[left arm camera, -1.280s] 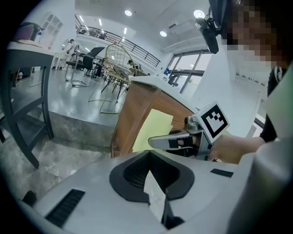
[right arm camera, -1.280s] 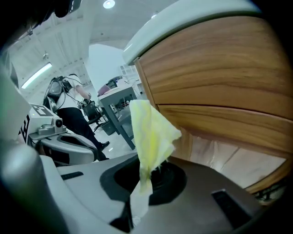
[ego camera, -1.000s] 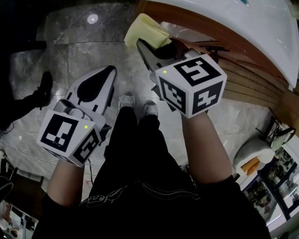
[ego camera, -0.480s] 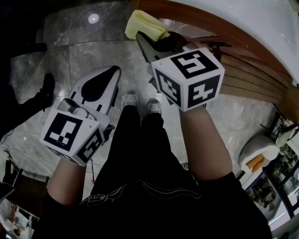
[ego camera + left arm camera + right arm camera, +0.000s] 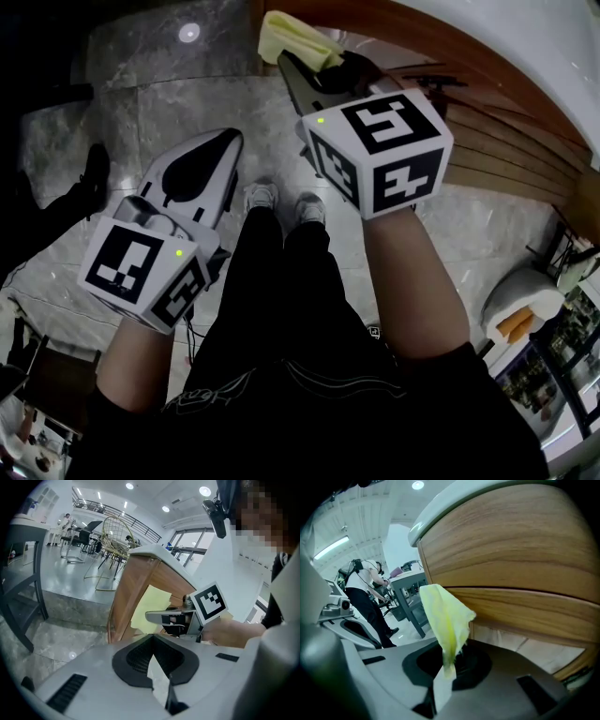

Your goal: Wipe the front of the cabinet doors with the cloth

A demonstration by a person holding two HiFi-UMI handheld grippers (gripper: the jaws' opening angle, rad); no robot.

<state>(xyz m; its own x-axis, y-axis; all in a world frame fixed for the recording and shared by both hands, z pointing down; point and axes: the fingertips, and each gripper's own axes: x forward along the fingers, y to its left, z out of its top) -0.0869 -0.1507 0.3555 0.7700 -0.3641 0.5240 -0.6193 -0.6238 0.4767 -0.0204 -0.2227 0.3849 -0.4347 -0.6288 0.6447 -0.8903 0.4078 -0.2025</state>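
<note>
A yellow cloth [image 5: 295,42] is pinched in my right gripper [image 5: 292,67], which is shut on it at the top of the head view. The cloth's free end lies against the front of the curved wooden cabinet [image 5: 487,122]. In the right gripper view the cloth [image 5: 445,616] stands up from the closed jaws, just left of the wood panels [image 5: 511,559]. My left gripper [image 5: 217,142] hangs lower left over the floor, shut with nothing in it. Its own view shows the cloth [image 5: 150,606] and the right gripper [image 5: 161,617] by the cabinet's end [image 5: 136,583].
I stand on grey marble floor [image 5: 141,103]; my own legs and shoes [image 5: 279,199] are below the grippers. Another person's shoe [image 5: 91,173] is at the left. A dark chair [image 5: 21,588] and a wire chair [image 5: 115,541] stand further off. A person [image 5: 365,597] stands by a grey table [image 5: 408,597].
My right gripper and the cloth have shifted slightly up and toward the cabinet. The left gripper has barely moved.
</note>
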